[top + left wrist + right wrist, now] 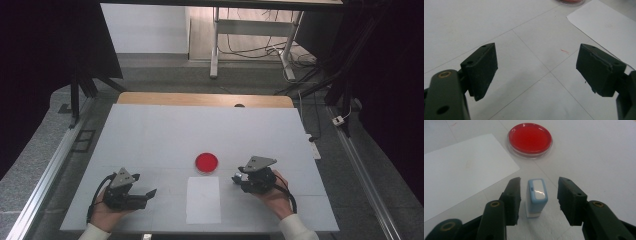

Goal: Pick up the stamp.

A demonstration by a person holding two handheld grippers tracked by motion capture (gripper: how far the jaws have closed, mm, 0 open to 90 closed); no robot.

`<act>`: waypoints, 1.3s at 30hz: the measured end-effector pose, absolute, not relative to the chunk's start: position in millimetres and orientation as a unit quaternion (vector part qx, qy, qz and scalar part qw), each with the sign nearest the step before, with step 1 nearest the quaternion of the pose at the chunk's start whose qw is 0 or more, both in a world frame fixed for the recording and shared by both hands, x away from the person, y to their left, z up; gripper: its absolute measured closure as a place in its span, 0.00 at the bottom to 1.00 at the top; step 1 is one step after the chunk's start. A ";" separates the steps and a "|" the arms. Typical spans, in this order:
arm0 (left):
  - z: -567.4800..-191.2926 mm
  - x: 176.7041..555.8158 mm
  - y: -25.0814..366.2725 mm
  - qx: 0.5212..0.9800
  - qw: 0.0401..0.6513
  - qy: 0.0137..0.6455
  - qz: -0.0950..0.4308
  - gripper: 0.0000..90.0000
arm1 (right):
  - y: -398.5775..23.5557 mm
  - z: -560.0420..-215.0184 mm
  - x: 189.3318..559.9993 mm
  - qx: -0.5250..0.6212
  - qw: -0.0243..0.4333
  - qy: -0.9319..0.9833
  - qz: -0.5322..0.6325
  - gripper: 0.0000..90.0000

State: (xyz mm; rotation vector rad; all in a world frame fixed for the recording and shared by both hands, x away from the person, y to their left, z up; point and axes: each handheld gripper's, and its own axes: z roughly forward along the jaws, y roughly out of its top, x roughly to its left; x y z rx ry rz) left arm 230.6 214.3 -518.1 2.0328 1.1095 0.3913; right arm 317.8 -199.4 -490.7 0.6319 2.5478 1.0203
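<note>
- High view: a person is sitting at the near edge of a white table, with both forearms coming in from the bottom. The left gripper is resting low on the table at the left, its jaws pointing toward the middle and standing apart with nothing between them. The right gripper is lying at the right, its jaws pointing left toward the centre. A round red dish is sitting near the table's middle, and a white sheet of paper is lying just in front of it, between the two grippers. The small item at the right gripper's jaws is too small to make out here.
- Left gripper view: the left gripper is holding its two black jaws wide apart over bare table, released and gripping nothing. A corner of the sheet of paper is showing at upper right, and an edge of the red dish is peeking in at the top.
- Right gripper view: a small light-blue stamp with a white base is standing upright on the table between the jaws of the right gripper. The jaws are flanking it on both sides with a visible gap at each pad, so they are not yet clasping it. The red dish is lying beyond the stamp, well apart from it, and the sheet of paper is lying at the left.
</note>
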 end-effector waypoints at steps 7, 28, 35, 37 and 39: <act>-518.3 230.7 214.7 0.799 0.385 0.436 0.154 0.20 | -198.2 -492.9 317.8 0.218 0.161 0.895 0.353 0.76; -518.6 230.8 215.7 0.799 0.385 0.436 0.154 0.20 | -203.9 -488.9 317.8 0.229 0.161 0.883 0.377 0.83; -518.5 231.1 215.4 0.799 0.385 0.436 0.154 0.20 | -209.9 -483.7 317.8 0.241 0.168 0.866 0.405 0.83; -518.5 231.0 215.3 0.798 0.386 0.436 0.154 0.20 | -213.4 -480.8 317.8 0.253 0.175 0.856 0.414 0.83; -518.3 230.9 215.2 0.797 0.387 0.437 0.155 0.20 | -215.6 -479.3 318.1 0.259 0.174 0.851 0.423 0.83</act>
